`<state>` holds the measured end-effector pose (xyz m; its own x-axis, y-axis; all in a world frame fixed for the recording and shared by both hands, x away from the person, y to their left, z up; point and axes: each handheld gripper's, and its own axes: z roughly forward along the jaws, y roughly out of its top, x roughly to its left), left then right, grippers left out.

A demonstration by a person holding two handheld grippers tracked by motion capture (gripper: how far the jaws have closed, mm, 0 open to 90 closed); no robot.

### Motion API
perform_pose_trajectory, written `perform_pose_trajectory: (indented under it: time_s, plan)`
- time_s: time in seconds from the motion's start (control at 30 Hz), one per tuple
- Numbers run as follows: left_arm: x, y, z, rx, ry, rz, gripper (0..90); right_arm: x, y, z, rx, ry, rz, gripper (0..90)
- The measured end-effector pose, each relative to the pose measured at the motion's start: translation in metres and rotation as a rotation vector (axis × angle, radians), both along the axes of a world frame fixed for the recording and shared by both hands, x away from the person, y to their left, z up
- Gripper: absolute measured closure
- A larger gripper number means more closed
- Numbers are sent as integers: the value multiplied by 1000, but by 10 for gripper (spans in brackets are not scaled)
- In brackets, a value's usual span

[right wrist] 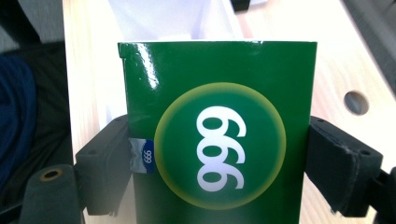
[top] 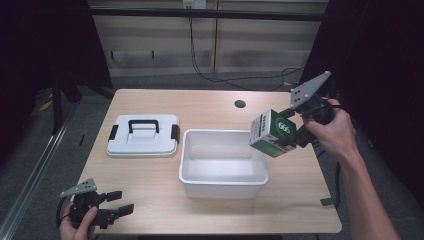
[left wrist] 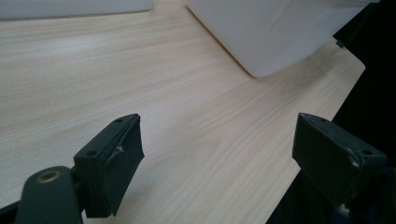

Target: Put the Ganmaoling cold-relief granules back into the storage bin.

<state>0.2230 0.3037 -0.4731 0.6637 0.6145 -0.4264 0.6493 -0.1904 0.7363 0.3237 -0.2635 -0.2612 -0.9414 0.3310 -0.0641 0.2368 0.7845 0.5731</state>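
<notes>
My right gripper (top: 291, 134) clamps green "999" carton (top: 270, 133) above white plastic tub (top: 223, 183) | my left gripper (top: 125, 201) jaws apart, empty, over pale wooden table (top: 150, 175)

The open white rectangular plastic tub (top: 222, 162) stands at the centre of the high view, its inside bare. A white flat lid with a black handle (top: 143, 135) lies just left of it. The light wooden table (top: 150, 200) is bare along the lower left, the top edge and the right side.
</notes>
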Motion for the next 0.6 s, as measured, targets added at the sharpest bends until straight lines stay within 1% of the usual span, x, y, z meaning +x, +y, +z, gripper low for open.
perform_pose_trajectory:
  time_s: [0.03,0.07,0.13,0.3,0.43,0.47,0.6]
  plan:
    - [0,0,0,0,-2,-2,162,2,3,-1,-24,5,6,159]
    - [0,0,0,-2,-1,-1,162,3,7,-2,-28,8,15,159]
    - [0,0,0,-1,-1,0,162,4,11,-2,-21,12,22,159]
    - [0,0,0,0,0,0,162,9,23,-4,-34,22,44,159]
    - [0,0,0,-1,-2,-1,162,14,32,-5,-55,34,71,159]
    - [0,0,0,-1,0,-2,162,14,35,-6,-66,44,70,159]
    - [0,0,0,-2,-1,-1,162,16,43,-7,-92,54,78,159]
